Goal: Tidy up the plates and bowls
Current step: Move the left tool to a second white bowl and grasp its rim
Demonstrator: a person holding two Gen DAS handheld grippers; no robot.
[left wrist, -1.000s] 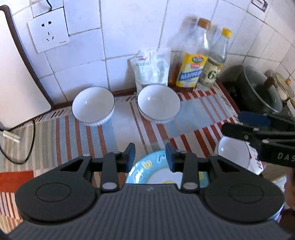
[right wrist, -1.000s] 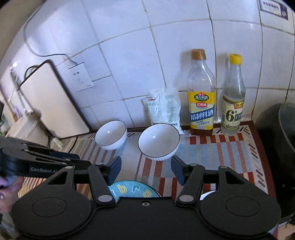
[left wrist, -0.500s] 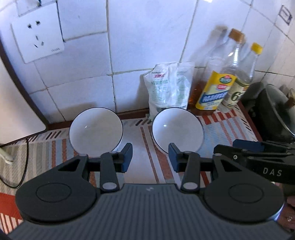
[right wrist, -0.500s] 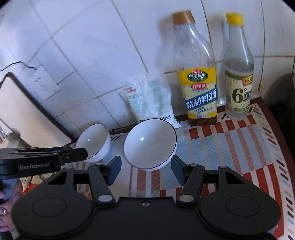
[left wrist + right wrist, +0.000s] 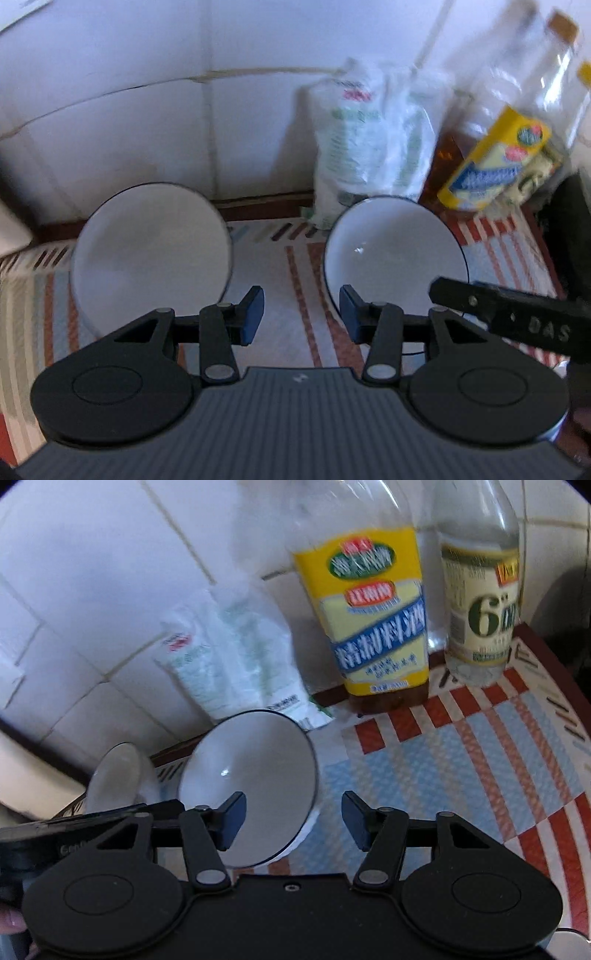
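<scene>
I had both sets of tongs low over the counter (image 5: 299, 280), each aimed at a white bowl near the tiled wall. The left tongs (image 5: 301, 314) stood partly open and empty, between the left bowl (image 5: 151, 247) and the right bowl (image 5: 395, 254). The right tongs (image 5: 293, 819), just narrowed but gripping nothing, straddled the right bowl's near rim at lower centre, I judged to pinch it. A plastic bag (image 5: 236, 661), a yellow-labelled bottle (image 5: 373, 616) and a clear bottle (image 5: 480, 602) crowded close behind.
</scene>
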